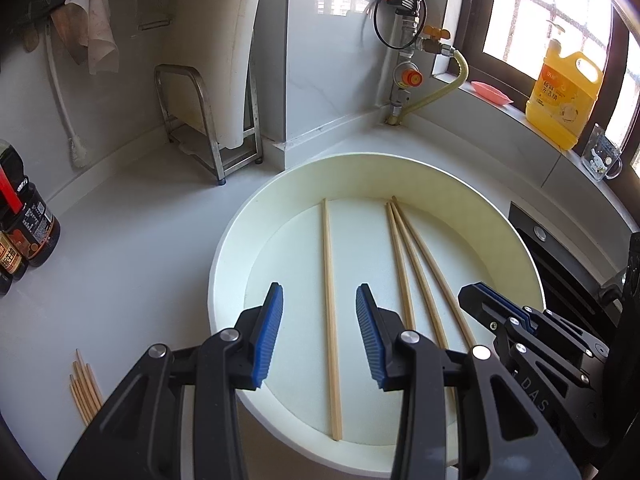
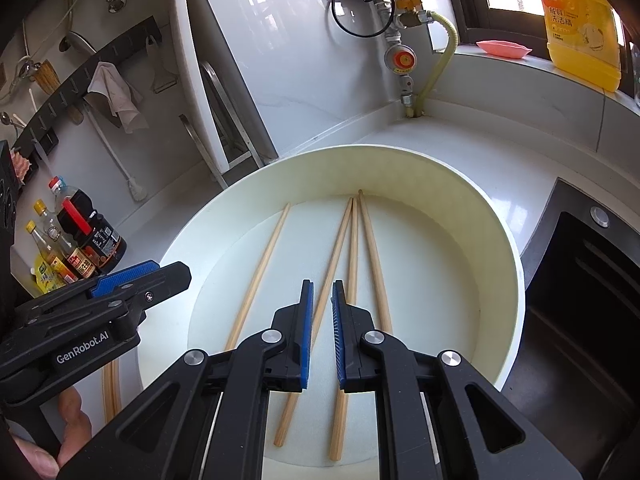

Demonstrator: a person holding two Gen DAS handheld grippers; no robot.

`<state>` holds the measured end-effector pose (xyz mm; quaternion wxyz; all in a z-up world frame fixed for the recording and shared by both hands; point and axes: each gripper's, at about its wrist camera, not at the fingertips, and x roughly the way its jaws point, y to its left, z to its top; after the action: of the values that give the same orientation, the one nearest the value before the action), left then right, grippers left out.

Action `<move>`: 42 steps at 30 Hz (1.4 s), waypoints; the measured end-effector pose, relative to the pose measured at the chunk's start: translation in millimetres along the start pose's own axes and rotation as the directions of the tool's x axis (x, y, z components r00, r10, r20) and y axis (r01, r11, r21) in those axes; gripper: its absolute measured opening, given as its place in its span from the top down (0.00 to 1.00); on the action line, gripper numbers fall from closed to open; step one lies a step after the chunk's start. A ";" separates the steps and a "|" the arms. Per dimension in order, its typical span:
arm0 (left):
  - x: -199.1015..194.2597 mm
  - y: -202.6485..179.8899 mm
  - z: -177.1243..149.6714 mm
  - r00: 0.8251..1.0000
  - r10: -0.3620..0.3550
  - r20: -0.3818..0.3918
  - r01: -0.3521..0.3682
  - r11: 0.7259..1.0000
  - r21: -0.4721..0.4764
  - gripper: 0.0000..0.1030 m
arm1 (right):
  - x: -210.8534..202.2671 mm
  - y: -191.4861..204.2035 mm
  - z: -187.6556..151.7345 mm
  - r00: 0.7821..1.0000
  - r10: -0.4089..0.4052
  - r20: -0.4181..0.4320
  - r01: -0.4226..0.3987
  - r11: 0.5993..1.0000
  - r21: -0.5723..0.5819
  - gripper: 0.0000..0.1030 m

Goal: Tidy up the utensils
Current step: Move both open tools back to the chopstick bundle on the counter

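Note:
A round cream basin (image 1: 236, 240) (image 2: 508, 280) sits on the white counter with several wooden chopsticks in it. One chopstick (image 1: 331, 320) (image 2: 260, 272) lies apart on the left; three more (image 1: 416, 276) (image 2: 354, 248) fan out on the right. My left gripper (image 1: 319, 332) is open above the single chopstick, straddling it. My right gripper (image 2: 322, 332) hovers over the fanned chopsticks, jaws a narrow gap apart with nothing held; it also shows in the left wrist view (image 1: 492, 304). A bundle of chopsticks (image 1: 85, 390) lies on the counter left of the basin.
Sauce bottles (image 1: 28, 220) (image 2: 86, 240) stand at the left. A metal rack (image 1: 208, 132) with a white board is behind. A gas valve and hose (image 1: 412, 76), a yellow detergent jug (image 1: 564, 96) and a pink dish (image 1: 491, 91) are at the back right. A black stove (image 2: 580, 300) is on the right.

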<state>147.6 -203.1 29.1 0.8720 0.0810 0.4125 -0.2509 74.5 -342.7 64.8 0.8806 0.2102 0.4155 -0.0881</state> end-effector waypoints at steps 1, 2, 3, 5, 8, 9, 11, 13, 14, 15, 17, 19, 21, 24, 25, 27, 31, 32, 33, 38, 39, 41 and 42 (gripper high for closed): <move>-2.2 1.3 -1.2 1.000 0.002 0.003 -0.002 1.000 -0.003 0.61 | -1.3 1.2 0.1 1.000 0.002 0.003 -0.002 1.000 -0.003 0.91; -4.8 2.8 -2.4 1.000 0.004 0.007 -0.004 1.000 -0.005 0.61 | -2.6 1.9 0.6 1.000 0.003 0.006 -0.003 1.000 -0.005 0.91; -7.4 3.9 -3.8 1.000 0.006 0.010 -0.006 1.000 -0.008 0.60 | -3.7 3.1 0.8 1.000 0.005 0.009 -0.005 1.000 -0.007 0.91; -13.2 7.0 -7.3 1.000 0.010 0.016 -0.009 1.000 -0.012 0.59 | -6.0 6.3 0.6 1.000 0.009 0.014 -0.009 1.000 -0.013 0.91; -21.0 11.6 -13.2 1.000 0.018 0.022 -0.018 1.000 -0.018 0.58 | -8.2 12.4 -0.2 1.000 0.017 0.021 -0.016 1.000 -0.026 0.90; -23.4 13.6 -15.4 1.000 0.021 0.023 -0.021 1.000 -0.022 0.58 | -8.8 15.2 -0.7 1.000 0.020 0.021 -0.019 0.999 -0.033 0.90; -27.7 17.4 -19.2 0.999 0.027 0.023 -0.026 0.999 -0.029 0.58 | -10.3 19.8 -1.7 0.999 0.025 0.024 -0.024 0.999 -0.046 0.90; -32.2 21.5 -22.7 0.999 0.035 0.026 -0.034 0.999 -0.037 0.57 | -12.1 24.8 -2.9 0.999 0.035 0.026 -0.033 0.998 -0.058 0.89; -34.7 23.9 -24.8 0.999 0.039 0.028 -0.037 0.998 -0.043 0.57 | -12.6 27.2 -3.5 0.999 0.040 0.027 -0.038 0.997 -0.063 0.89; -37.5 26.3 -27.2 0.999 0.043 0.031 -0.041 0.998 -0.047 0.55 | -12.9 29.8 -4.3 0.999 0.046 0.026 -0.044 0.997 -0.069 0.87; -43.3 31.4 -32.3 0.998 0.056 0.036 -0.054 0.997 -0.056 0.54 | -13.3 36.2 -6.2 0.998 0.055 0.024 -0.053 0.995 -0.083 0.87; -48.7 37.6 -37.5 0.997 0.066 0.039 -0.063 0.996 -0.070 0.53 | -13.6 42.5 -8.2 0.998 0.063 0.022 -0.061 0.993 -0.098 0.87; -54.0 44.5 -43.0 0.996 0.076 0.041 -0.073 0.994 -0.087 0.53 | -14.4 49.5 -10.2 0.997 0.069 0.021 -0.066 0.992 -0.112 0.87; -61.1 54.8 -51.2 0.995 0.087 0.042 -0.082 0.990 -0.113 0.53 | -16.8 60.5 -13.6 0.997 0.079 0.022 -0.075 0.988 -0.137 0.86; -63.8 57.8 -54.4 0.995 0.090 0.042 -0.085 0.989 -0.120 0.53 | -18.2 64.4 -14.8 0.996 0.083 0.022 -0.079 0.986 -0.146 0.85; -69.1 63.7 -61.1 0.994 0.099 0.043 -0.093 0.987 -0.131 0.51 | -20.9 72.3 -17.5 0.995 0.094 0.023 -0.089 0.983 -0.163 0.82; -79.4 75.8 -75.8 0.992 0.115 0.042 -0.107 0.983 -0.151 0.49 | -24.6 85.7 -26.5 0.993 0.116 0.012 -0.112 0.976 -0.189 0.80; -81.8 78.9 -79.7 0.992 0.120 0.039 -0.112 0.981 -0.157 0.49 | -25.2 88.8 -29.6 0.993 0.120 0.007 -0.116 0.974 -0.194 0.79; -83.7 82.8 -83.9 0.992 0.123 0.035 -0.116 0.979 -0.165 0.48 | -25.9 91.5 -32.3 0.993 0.122 0.003 -0.119 0.973 -0.198 0.79; -93.6 99.4 -104.3 0.989 0.146 0.026 -0.138 0.971 -0.194 0.44 | -30.3 103.2 -45.1 0.991 0.136 -0.015 -0.136 0.968 -0.213 0.74; -95.0 102.4 -108.3 0.988 0.156 0.024 -0.148 0.970 -0.195 0.43 | -31.2 105.7 -47.7 0.991 0.136 -0.016 -0.137 0.967 -0.217 0.73; -97.7 108.8 -117.1 0.985 0.171 0.019 -0.164 0.967 -0.196 0.42 | -32.4 110.9 -52.9 0.990 0.137 -0.021 -0.138 0.965 -0.223 0.70; -98.4 111.2 -121.5 0.984 0.177 0.015 -0.171 0.966 -0.196 0.41 | -32.9 113.4 -55.7 0.990 0.137 -0.023 -0.139 0.964 -0.225 0.70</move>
<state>68.7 -28.5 18.0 0.9008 0.0274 0.4123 -0.1333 52.2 -217.0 92.2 0.9012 0.1374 0.4104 0.0219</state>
